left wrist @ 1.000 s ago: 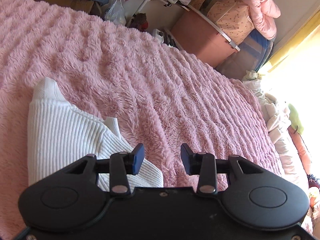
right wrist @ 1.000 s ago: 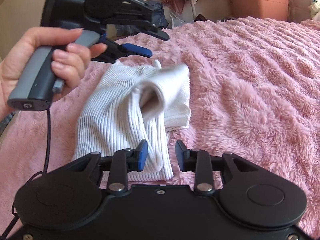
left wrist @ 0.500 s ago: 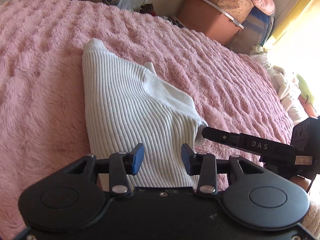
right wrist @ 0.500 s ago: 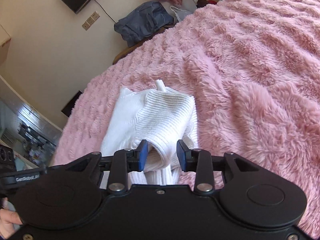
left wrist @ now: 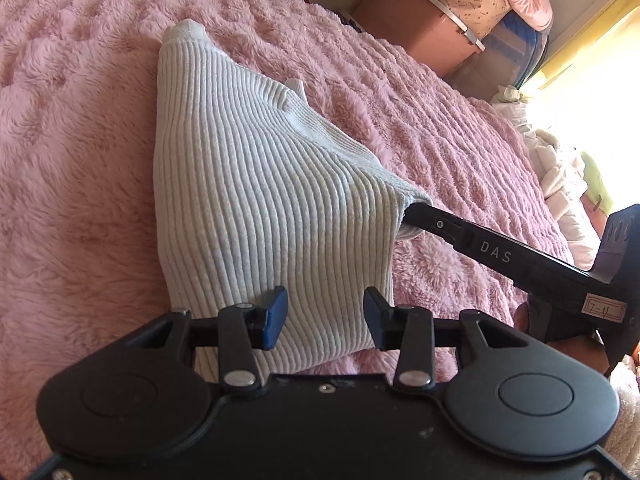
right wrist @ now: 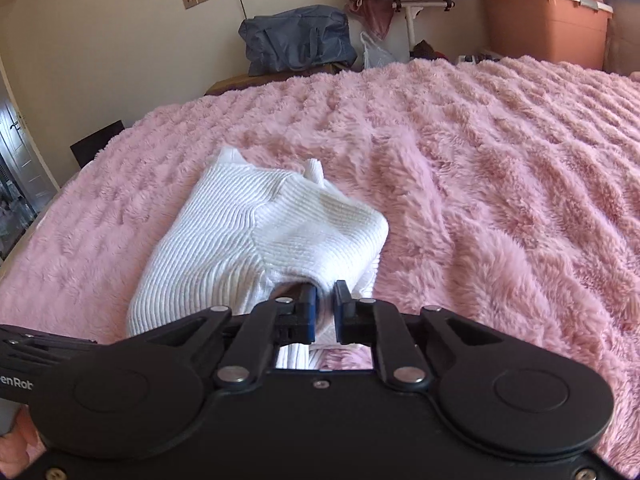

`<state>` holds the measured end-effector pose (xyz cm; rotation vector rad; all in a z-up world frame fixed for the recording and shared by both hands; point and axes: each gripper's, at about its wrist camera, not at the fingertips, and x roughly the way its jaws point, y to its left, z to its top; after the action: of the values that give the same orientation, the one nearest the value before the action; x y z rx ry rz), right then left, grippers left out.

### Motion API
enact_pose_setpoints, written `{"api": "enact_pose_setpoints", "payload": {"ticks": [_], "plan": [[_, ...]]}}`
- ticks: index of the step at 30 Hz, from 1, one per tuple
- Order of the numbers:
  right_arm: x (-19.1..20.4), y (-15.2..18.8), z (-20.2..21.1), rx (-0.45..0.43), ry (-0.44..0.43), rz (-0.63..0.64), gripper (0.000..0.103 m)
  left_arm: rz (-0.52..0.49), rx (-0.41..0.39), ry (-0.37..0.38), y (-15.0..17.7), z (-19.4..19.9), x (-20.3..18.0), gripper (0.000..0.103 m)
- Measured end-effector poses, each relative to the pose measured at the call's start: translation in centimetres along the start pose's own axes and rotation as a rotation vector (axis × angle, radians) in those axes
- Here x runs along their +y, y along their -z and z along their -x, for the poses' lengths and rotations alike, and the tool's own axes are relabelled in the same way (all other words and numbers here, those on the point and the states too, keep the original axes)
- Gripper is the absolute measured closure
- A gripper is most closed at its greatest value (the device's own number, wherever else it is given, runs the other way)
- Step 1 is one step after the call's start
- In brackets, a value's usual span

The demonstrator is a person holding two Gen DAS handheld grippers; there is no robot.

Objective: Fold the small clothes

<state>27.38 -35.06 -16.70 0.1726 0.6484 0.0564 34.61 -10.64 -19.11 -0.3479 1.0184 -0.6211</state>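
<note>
White ribbed knit top (right wrist: 256, 240), centre frame on pink plush blanket (right wrist: 480, 180): right gripper (right wrist: 325, 312) pinching its near hem, left gripper (left wrist: 325, 314) spread, empty above; lift evenly, fold away, keeping edges aligned.

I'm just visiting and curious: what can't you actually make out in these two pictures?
- Right wrist view: the near edge of the white ribbed knit garment is hidden behind the right gripper, whose jaws pinch a fold.
- Left wrist view: the garment's underside is hidden by its lifted top layer; the left gripper is open.
- Left wrist view: the window side is washed out by glare.
</note>
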Motion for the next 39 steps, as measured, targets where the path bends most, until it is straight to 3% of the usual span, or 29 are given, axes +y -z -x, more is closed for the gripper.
{"api": "enact_pose_setpoints", "payload": {"ticks": [7, 14, 18, 21, 25, 31, 33, 39], "plan": [[-2.0, 1.8, -3.4, 0.089, 0.012, -0.083, 0.095, -0.011, 0.044, -0.030, 1.1, -2.3, 0.2, 0.058], [-2.9, 1.9, 0.5, 0.008, -0.114, -0.130, 0.085, 0.006, 0.000, -0.006, 0.9, -0.4, -0.1, 0.057], [-1.7, 2.1, 3.0, 0.006, -0.188, -0.044, 0.085, -0.040, -0.047, -0.063, 1.0, 1.5, -0.5, 0.057], [-0.2, 2.8, 3.4, 0.013, -0.196, 0.026, 0.085, -0.026, -0.042, -0.078, 1.5, 1.9, 0.2, 0.057], [0.9, 3.4, 2.6, 0.056, -0.228, 0.028, 0.085, -0.039, -0.032, -0.096, 2.4, 1.9, 0.4, 0.057], [1.9, 4.3, 0.3, 0.109, -0.195, 0.016, 0.085, -0.022, -0.026, -0.098, 2.7, 1.5, 0.9, 0.056], [1.8, 4.5, 0.2, 0.109, -0.198, -0.006, 0.095, -0.003, -0.027, -0.089, 2.5, 1.5, 1.0, 0.056], [1.2, 3.6, 3.0, 0.025, -0.179, -0.002, 0.096, 0.013, -0.059, -0.037, 2.0, 2.3, 0.3, 0.056]]}}
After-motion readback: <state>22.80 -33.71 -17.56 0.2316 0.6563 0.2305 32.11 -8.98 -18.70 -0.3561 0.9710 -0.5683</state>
